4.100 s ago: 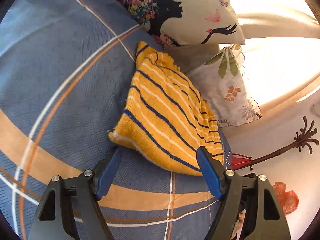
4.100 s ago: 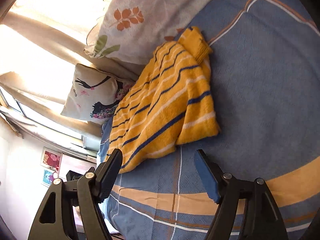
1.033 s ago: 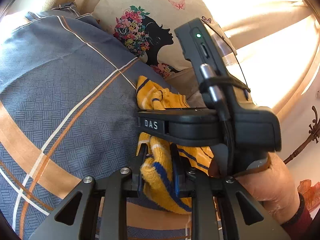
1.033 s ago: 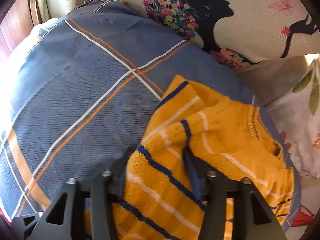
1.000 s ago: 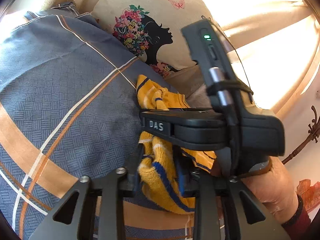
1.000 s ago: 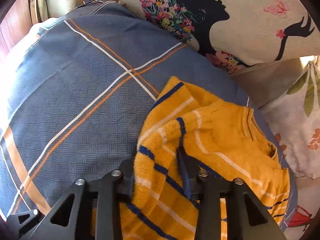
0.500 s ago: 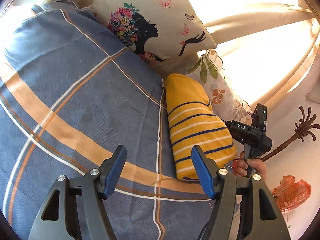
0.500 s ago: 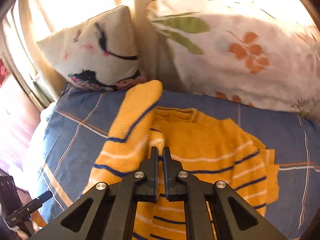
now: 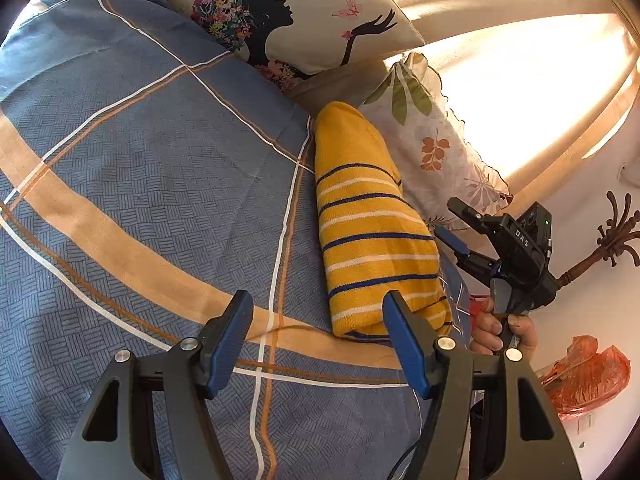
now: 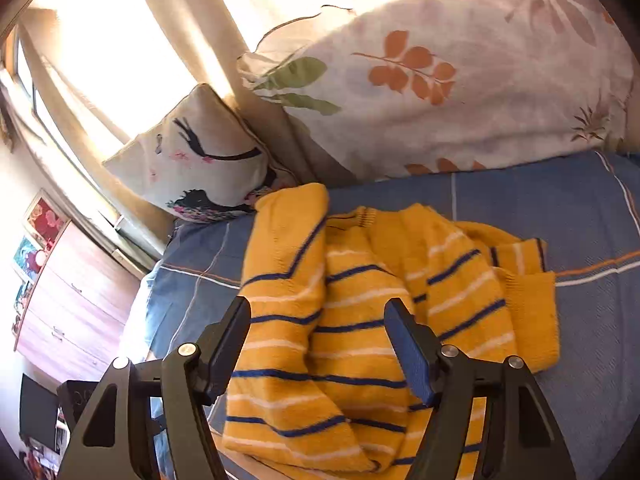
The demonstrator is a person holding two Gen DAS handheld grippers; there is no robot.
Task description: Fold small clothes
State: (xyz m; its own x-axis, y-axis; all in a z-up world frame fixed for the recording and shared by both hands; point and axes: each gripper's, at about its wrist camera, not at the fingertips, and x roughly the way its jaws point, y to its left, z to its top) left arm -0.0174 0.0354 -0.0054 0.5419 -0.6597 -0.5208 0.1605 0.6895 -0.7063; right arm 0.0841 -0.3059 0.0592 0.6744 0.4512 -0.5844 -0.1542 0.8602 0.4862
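Note:
A small yellow sweater [image 9: 368, 232] with blue and white stripes lies folded lengthwise on the blue plaid bedspread [image 9: 140, 184], near the pillows. My left gripper [image 9: 320, 344] is open and empty, held just short of the sweater's near end. My right gripper [image 10: 318, 348] is open right over the sweater [image 10: 360, 320], with nothing between its pads. It also shows in the left wrist view [image 9: 460, 224], held in a hand at the sweater's right side.
A pillow with a black silhouette print [image 9: 288, 12] and a leaf-print pillow [image 9: 432, 148] lean at the head of the bed. A bright curtained window is behind them. A wooden dresser [image 10: 72, 304] stands beyond the bed. An orange bag [image 9: 584, 376] lies off the bed.
My right gripper has opened and let go of the sweater. My left gripper stays open and has shifted slightly. Earlier both grippers were shut on the sweater.

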